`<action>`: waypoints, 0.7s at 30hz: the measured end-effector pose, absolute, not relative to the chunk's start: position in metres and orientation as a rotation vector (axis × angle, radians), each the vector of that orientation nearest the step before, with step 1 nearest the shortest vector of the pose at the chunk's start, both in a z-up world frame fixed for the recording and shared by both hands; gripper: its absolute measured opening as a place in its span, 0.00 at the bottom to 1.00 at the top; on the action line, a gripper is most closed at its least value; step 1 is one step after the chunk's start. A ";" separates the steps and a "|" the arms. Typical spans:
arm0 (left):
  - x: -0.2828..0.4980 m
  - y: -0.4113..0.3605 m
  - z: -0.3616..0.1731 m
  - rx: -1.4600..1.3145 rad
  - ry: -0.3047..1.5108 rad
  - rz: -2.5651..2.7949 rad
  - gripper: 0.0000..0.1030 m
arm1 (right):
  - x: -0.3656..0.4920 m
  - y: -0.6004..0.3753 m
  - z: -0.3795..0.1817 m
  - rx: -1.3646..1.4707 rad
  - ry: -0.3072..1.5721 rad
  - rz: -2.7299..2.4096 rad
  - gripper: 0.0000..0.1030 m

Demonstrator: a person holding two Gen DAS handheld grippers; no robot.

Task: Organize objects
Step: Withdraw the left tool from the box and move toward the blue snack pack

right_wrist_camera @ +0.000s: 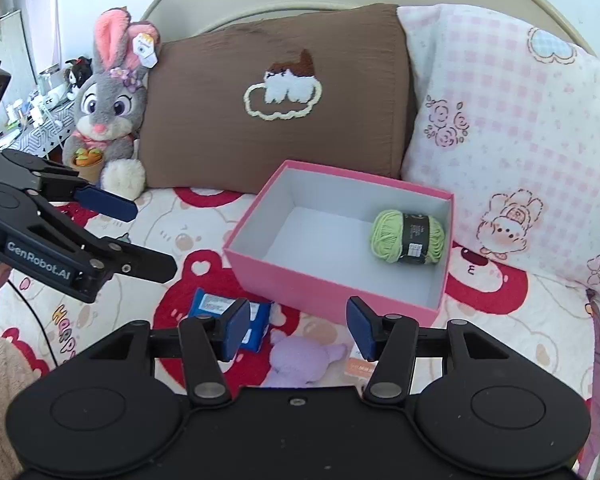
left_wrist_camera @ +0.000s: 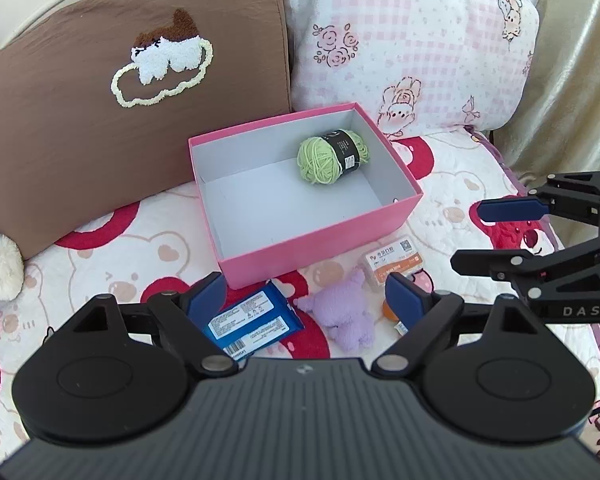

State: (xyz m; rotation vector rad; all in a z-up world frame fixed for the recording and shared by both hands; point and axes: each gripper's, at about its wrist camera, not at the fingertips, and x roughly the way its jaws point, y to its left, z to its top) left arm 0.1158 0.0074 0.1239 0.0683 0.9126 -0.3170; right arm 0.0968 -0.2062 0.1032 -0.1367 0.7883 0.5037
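Observation:
On the bed cover stands an open pink box (left_wrist_camera: pixel 320 240) (right_wrist_camera: pixel 332 292) with a green yarn ball (left_wrist_camera: pixel 332 156) (right_wrist_camera: pixel 408 236) lying inside, near its far right corner. In front of the box lie a blue packet (left_wrist_camera: pixel 252 320) (right_wrist_camera: pixel 208 304), a purple plush toy (left_wrist_camera: pixel 344 312) (right_wrist_camera: pixel 300 360) and a small orange-and-white box (left_wrist_camera: pixel 396 262) (right_wrist_camera: pixel 356 364). My left gripper (left_wrist_camera: pixel 305 294) (right_wrist_camera: pixel 152 240) hovers open above the packet and plush, holding nothing. My right gripper (right_wrist_camera: pixel 299 320) (left_wrist_camera: pixel 470 236) is open and empty too, above the plush, to the right of the left one.
A brown pillow (left_wrist_camera: pixel 100 120) and a pink checked pillow (left_wrist_camera: pixel 412 40) lean on the headboard behind the box. A grey bunny plush (right_wrist_camera: pixel 108 112) sits left of the brown pillow. The bed's right edge (left_wrist_camera: pixel 588 320) meets a beige curtain.

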 end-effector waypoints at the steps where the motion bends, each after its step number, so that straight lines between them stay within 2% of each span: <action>1: 0.114 0.008 0.123 0.068 0.912 -0.320 0.85 | 0.094 -0.205 0.103 -0.138 0.791 0.507 0.58; 8: 0.104 0.016 0.105 0.043 0.937 -0.323 0.85 | 0.078 -0.195 0.092 -0.146 0.828 0.541 0.65; 15: 0.097 0.032 0.084 -0.022 0.979 -0.304 0.86 | 0.060 -0.184 0.084 -0.166 0.838 0.585 0.77; 21: 0.094 0.047 0.070 -0.064 1.001 -0.275 0.88 | 0.052 -0.169 0.074 -0.179 0.853 0.636 0.81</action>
